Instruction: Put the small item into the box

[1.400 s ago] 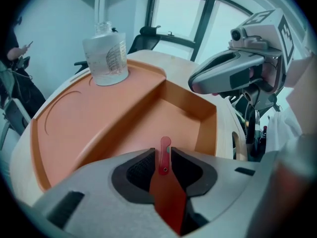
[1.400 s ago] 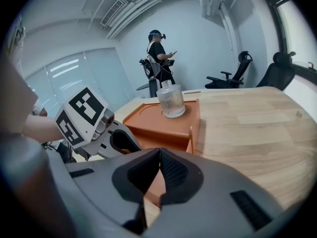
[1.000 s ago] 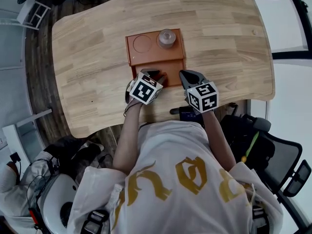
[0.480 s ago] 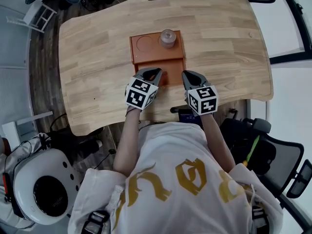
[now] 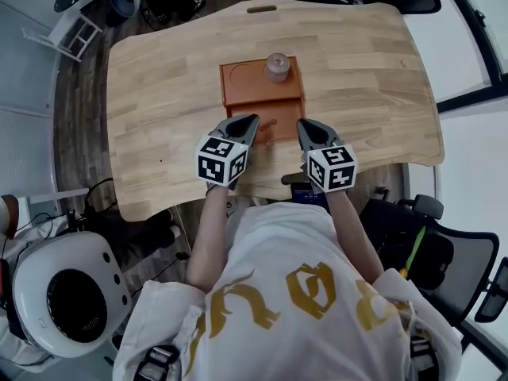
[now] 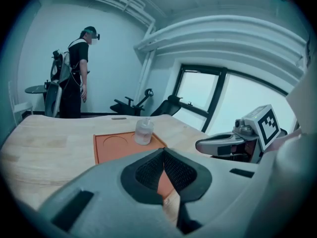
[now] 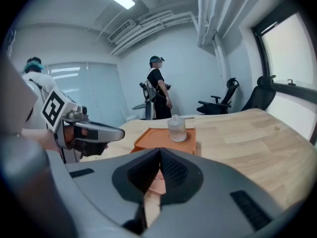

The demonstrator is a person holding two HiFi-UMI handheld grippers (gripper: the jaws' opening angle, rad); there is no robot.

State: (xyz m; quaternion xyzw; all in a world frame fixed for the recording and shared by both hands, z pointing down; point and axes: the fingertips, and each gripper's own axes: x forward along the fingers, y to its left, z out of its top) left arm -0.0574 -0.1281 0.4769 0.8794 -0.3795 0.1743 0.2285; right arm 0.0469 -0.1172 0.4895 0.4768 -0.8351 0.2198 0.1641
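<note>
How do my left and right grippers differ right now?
The left gripper reaches over the orange box's near part; the right gripper sits at the box's right edge. The left gripper slants rightward, the right gripper leftward. Both are shut, empty, and short of the bottle.

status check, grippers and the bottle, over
Left gripper shut, empty. Right gripper shut, empty. Bottle upright in orange box, far right corner. Nothing between.
</note>
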